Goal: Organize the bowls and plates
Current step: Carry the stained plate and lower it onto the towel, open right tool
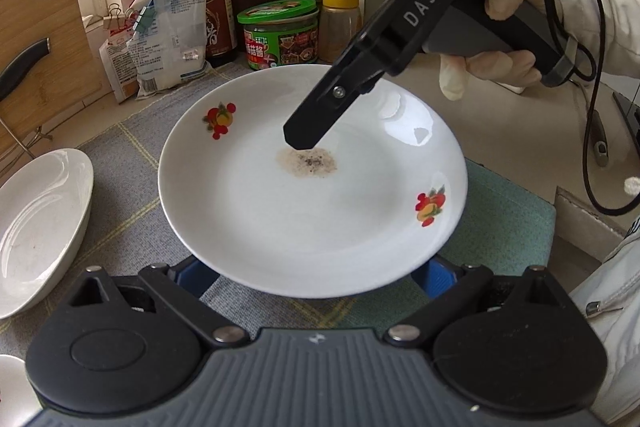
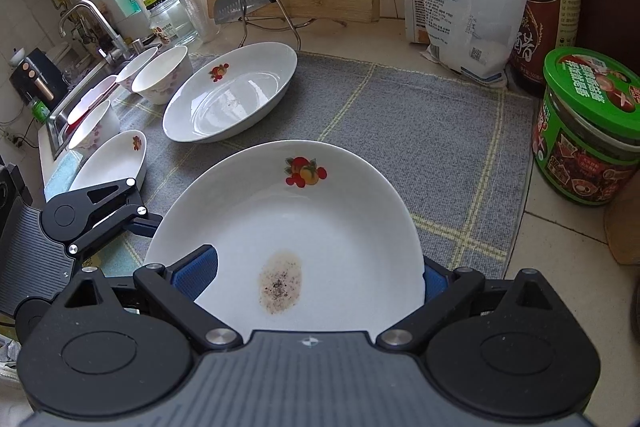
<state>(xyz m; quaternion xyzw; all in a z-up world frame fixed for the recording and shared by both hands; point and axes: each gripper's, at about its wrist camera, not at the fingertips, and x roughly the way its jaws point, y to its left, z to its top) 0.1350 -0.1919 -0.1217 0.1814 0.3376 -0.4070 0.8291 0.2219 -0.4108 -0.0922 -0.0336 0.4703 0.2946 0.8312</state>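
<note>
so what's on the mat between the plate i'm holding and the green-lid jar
Nothing: in the right wrist view the grey mat is bare between the held plate and the green-lid jar, which stands off the mat on the counter.

Mat (image 2: 420,131) beyond plate (image 2: 320,227) bare; jar (image 2: 588,127) right, dishes (image 2: 228,95) left.

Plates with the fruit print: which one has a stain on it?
The plate between both grippers' fingers, with a brown speckled stain in its well; the other fruit-print plates look unstained.
</note>
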